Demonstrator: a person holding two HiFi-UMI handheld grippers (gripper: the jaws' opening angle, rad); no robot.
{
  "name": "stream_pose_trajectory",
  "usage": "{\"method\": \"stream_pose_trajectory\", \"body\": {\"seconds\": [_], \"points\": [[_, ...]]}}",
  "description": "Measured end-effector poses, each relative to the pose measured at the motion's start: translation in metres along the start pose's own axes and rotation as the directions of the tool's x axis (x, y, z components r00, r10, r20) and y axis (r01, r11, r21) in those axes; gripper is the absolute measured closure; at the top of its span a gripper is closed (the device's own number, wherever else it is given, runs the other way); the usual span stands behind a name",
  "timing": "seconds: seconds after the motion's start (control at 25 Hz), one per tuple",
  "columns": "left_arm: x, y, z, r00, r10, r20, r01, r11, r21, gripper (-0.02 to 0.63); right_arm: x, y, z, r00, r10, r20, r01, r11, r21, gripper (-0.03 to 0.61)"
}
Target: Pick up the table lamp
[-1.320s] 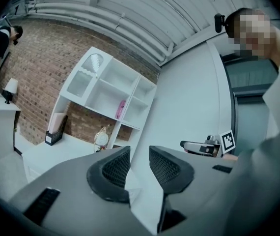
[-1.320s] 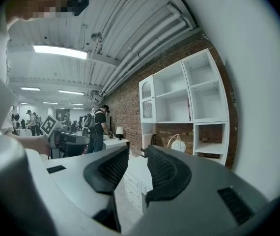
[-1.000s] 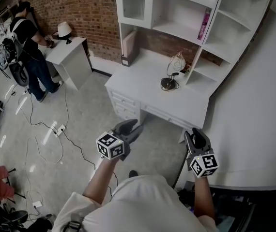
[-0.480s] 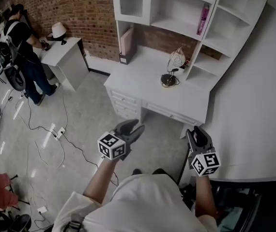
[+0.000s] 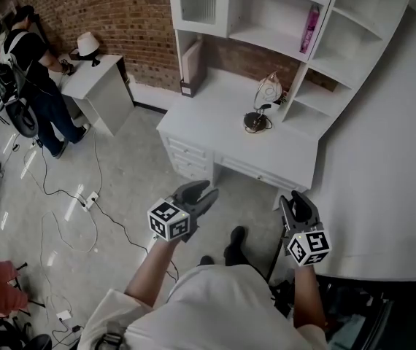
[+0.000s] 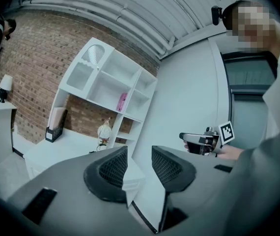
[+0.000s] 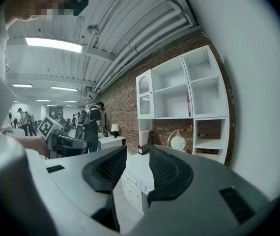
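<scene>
— Biggest first?
— White wooden desk [image 5: 215, 122] with a shelved hutch, set against a red brick wall [image 5: 120, 13].
— And the lamp?
— Small table lamp [image 5: 263, 102]: pale oval shade inside a thin wire hoop, dark round base. Upright on the desk, near the right-hand shelves.
— Grippers?
— Left gripper [image 5: 206, 193] and right gripper [image 5: 298, 199], well short of the desk. Fingers apart on both, nothing between.

A white worktop [image 5: 208, 115] with a shelf hutch [image 5: 266, 20] on it stands against a red brick wall [image 5: 120, 13]. Left of the worktop are a small white table [image 5: 98, 86] and grey floor [image 5: 128, 159] strewn with cables [image 5: 112, 217]. Right of it curves a plain white wall [image 5: 383, 166], and strip lights [image 7: 54, 44] shine overhead.
</scene>
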State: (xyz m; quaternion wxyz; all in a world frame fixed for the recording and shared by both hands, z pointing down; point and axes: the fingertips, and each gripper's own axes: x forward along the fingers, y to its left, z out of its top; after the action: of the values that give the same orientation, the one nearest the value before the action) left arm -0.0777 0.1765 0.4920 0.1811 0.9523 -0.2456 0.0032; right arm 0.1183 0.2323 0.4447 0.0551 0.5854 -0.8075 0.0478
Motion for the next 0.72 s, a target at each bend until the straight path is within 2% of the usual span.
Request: {"method": "stream_pose_trajectory", "body": {"seconds": [0.24,0.72], "points": [[0.036,0.019,0.009,1.000,0.019,0.013,-0.020,1.000,0.019,0.463,0.042,-0.036,-0.003,1.000,0.029,-0.010,-0.029,0.999,0.014,0.419],[0.151,0.082,0.027,0.997,0.071,0.000,-0.071,0.997,0.002,0.463,0.146,-0.134,-0.004,0.993,0.107,-0.040,-0.106,0.994,0.031,0.419]]}}
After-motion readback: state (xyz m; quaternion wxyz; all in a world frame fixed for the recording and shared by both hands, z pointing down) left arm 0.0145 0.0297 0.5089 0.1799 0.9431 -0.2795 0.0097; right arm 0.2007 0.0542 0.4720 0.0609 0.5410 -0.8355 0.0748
